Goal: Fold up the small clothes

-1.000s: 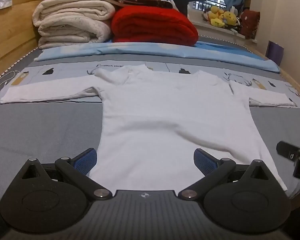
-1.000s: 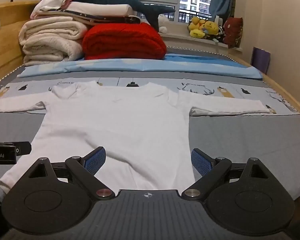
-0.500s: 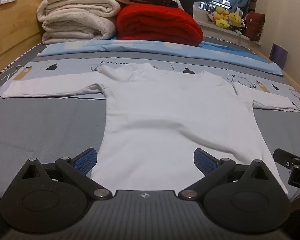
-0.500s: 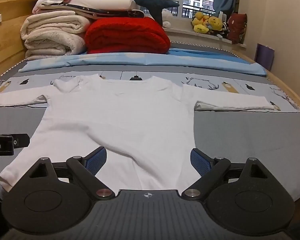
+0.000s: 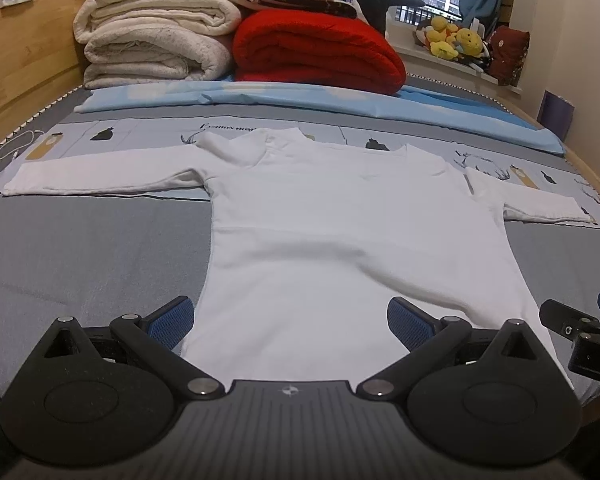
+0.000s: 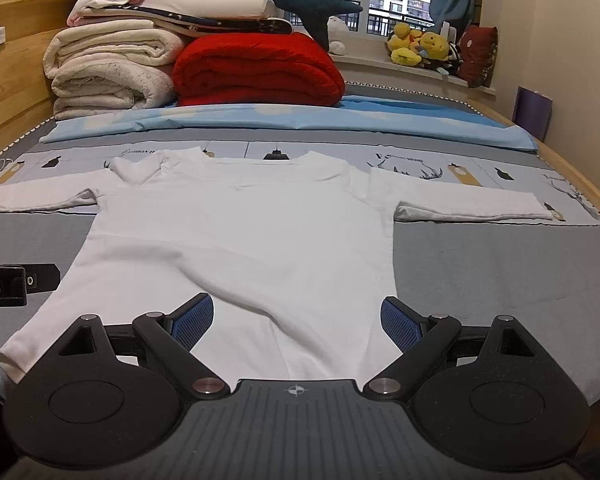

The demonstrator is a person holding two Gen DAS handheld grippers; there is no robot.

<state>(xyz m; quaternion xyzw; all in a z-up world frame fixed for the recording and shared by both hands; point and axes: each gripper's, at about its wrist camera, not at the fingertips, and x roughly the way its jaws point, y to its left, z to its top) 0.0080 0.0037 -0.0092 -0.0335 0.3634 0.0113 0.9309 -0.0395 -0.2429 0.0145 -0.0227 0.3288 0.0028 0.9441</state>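
A white long-sleeved cotton shirt (image 5: pixel 340 232) lies flat on the grey bed cover (image 5: pixel 80 248), both sleeves stretched out sideways, its hem toward the cameras. Left of the shirt's hem corner, the left tongs (image 5: pixel 290 320) hover with blue-padded fingers (image 5: pixel 168 318) spread wide, holding nothing. Over the shirt's right hem the right tongs (image 6: pixel 296 318) are likewise spread and empty. Beyond the shirt's collar lies a light-blue sheet (image 6: pixel 300 120); behind it, left to right, are folded cream blankets (image 6: pixel 108 68), a rolled red blanket (image 6: pixel 256 72) and yellow plush toys (image 6: pixel 420 46).
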